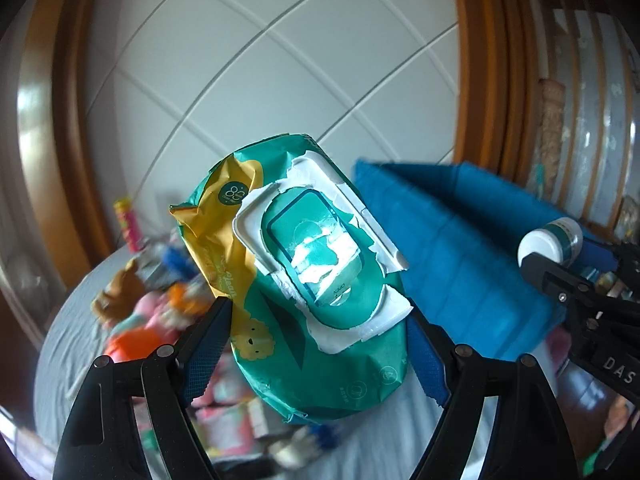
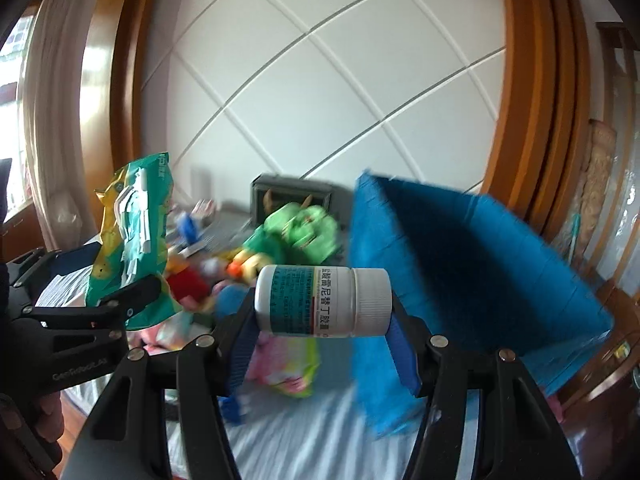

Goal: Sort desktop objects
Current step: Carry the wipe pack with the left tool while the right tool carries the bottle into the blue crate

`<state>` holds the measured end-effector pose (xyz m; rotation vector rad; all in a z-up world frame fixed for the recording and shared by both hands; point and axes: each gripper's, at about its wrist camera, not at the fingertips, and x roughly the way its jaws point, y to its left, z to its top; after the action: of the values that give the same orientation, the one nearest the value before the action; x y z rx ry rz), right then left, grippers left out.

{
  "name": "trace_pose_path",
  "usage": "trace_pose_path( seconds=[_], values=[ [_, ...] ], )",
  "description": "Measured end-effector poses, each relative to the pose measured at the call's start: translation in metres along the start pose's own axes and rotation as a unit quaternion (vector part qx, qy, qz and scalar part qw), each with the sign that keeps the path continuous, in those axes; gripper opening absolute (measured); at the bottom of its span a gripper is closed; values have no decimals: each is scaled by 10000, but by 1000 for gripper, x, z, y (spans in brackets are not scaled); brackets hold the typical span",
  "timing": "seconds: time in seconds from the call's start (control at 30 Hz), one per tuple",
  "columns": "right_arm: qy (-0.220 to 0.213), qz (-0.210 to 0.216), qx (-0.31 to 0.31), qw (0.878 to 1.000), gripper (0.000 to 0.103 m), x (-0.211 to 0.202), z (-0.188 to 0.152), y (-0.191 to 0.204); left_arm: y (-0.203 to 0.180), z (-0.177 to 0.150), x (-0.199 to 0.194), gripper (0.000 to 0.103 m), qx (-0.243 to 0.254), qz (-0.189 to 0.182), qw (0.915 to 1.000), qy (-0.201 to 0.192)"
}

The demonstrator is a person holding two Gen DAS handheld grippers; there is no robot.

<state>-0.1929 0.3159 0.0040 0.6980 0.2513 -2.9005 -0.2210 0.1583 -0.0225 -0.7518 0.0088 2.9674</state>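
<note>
Wipes (image 1: 304, 280) hung in the air, pinched between the fingers of the left tool (image 1: 320, 344), lid side toward the camera. The right tool (image 2: 320, 316) was clamped on a bottle (image 2: 320, 300) held sideways, cap at 3 o'clock. Both were aloft, so neither had been placed. A blue box (image 2: 460, 272) stood open at 3 o'clock (likely one sorting bin, though its inside was not visible). Much seemed left: a blurred heap of toys (image 2: 296, 236) and packets (image 2: 284, 364) lay on the sheet-covered worktop (image 2: 320, 440) at 12 o'clock. The two tools were close together and could collide over the box.
</note>
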Motion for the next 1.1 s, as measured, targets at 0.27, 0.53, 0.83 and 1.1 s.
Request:
trace_pose_path(
  seconds=[0.27,0.53,0.83,1.1],
  values=[
    [62,-387,-138,9991,58,9,22,-124,-105,55,25,82,272,-582,9977,216],
    [1030,-510,-32,9934,58,69,34,-196,-170,100,82,82,738,-820,9902,862],
    [2114,-513,119,9760,58,137,39,-274,-217,136,165,82,1028,-954,9804,1382],
    [3251,-356,103,9449,58,222,32,-329,-265,131,263,82,785,-889,9565,2667]
  ],
)
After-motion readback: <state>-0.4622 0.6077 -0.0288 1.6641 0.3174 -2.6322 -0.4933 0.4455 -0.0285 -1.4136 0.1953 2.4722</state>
